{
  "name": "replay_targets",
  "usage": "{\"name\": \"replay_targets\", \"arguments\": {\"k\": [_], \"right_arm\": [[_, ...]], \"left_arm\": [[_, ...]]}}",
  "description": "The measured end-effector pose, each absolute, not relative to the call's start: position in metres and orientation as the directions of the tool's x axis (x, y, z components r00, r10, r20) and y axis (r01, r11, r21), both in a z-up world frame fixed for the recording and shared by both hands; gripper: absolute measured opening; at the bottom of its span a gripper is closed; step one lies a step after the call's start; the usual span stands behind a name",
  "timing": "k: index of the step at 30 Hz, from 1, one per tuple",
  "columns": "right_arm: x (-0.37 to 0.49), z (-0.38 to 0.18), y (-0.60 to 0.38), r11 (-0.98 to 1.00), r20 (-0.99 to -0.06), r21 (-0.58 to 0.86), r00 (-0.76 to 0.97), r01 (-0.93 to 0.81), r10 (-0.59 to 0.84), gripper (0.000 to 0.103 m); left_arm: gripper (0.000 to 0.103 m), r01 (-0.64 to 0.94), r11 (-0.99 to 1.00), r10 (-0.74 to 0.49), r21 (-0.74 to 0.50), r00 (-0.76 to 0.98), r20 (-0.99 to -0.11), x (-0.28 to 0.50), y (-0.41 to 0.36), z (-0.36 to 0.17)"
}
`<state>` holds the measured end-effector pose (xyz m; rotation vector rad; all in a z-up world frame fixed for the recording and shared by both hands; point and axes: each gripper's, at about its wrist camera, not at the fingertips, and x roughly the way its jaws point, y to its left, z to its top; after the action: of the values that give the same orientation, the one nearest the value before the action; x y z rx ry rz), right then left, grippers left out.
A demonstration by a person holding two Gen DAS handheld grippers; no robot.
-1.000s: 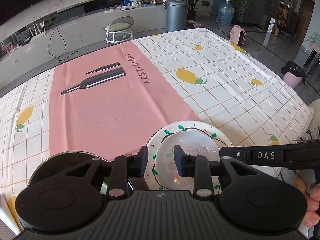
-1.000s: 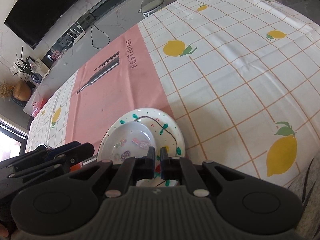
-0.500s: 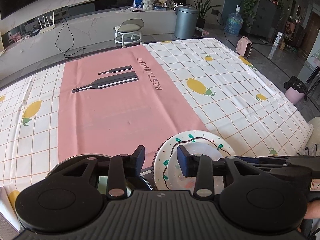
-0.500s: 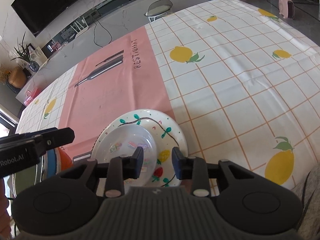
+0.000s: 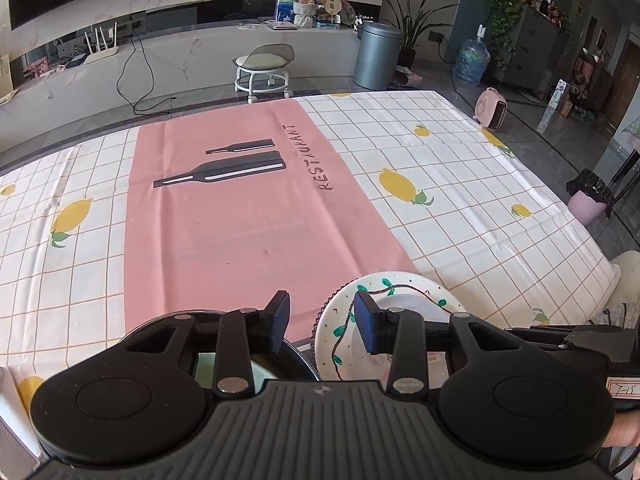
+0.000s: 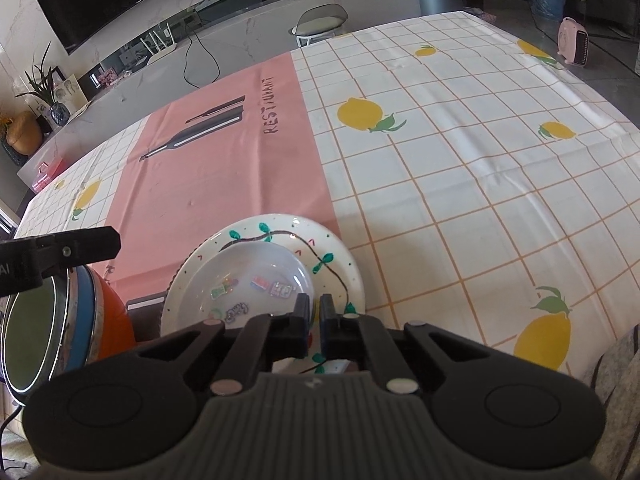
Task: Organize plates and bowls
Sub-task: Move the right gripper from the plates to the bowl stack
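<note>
- The left black two-finger gripper (image 5: 322, 322) points steeply downward, its blue-padded fingertips (image 5: 367, 322) standing well apart with nothing pressed between them.
- The right black two-finger gripper (image 6: 314, 314) also angles steeply down; its jaws have just closed and the fingertips sit almost together, seemingly over a rim, though whether they pinch it cannot be told.
- A bare hand (image 5: 622, 432) shows at the right edge of the left wrist view, gripping the right tool's handle.

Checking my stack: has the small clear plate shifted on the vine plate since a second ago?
No. The small clear plate sits on the same near-left part of the vine plate.
</note>
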<state>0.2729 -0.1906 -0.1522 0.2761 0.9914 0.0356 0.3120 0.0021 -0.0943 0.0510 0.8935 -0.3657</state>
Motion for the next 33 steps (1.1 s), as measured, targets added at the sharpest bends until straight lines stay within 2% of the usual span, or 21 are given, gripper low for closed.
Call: {"name": "replay_targets", "arguments": {"k": [6,11,12,13,16,21,25,33], "right_arm": [[0.273,-0.152,-0.192,0.964,-0.82,0.243,0.553,0.108,0.145,0.002],[0.272,-0.151,-0.191,0.963,-0.819,0.246,0.555,0.107,0.147,0.009],[0.271,-0.15,-0.192,0.962,-0.814,0.251,0.561,0.107,0.15,0.017],[0.271,-0.149,-0.193,0.96,-0.809,0.259,0.568,0.11,0.153,0.032],[0.268,-0.145,-0.198,0.952,-0.792,0.279,0.59,0.124,0.155,0.044],[0.264,-0.138,-0.202,0.939,-0.764,0.318,0.622,0.133,0.17,0.056],[0.26,-0.128,-0.206,0.921,-0.711,0.368,0.678,0.131,0.187,0.079],[0.261,-0.111,-0.179,0.896,-0.658,0.443,0.678,-0.002,0.327,0.082]], "left_arm": [[0.044,0.315,0.941,-0.295,-0.126,0.578,-0.761,0.312,0.01,-0.09],[0.045,0.298,0.944,-0.3,-0.141,0.596,-0.745,0.309,0.021,-0.084],[0.045,0.294,0.945,-0.297,-0.141,0.597,-0.745,0.308,0.024,-0.082],[0.045,0.288,0.947,-0.293,-0.142,0.598,-0.746,0.306,0.027,-0.08],[0.045,0.254,0.954,-0.287,-0.157,0.628,-0.723,0.299,0.044,-0.07],[0.051,0.205,0.966,-0.257,-0.158,0.69,-0.676,0.284,0.068,-0.05],[0.053,0.114,0.983,-0.181,-0.143,0.724,-0.665,0.275,0.084,-0.049],[0.058,0.054,0.982,-0.173,-0.183,0.651,-0.739,0.264,0.112,-0.078]]}}
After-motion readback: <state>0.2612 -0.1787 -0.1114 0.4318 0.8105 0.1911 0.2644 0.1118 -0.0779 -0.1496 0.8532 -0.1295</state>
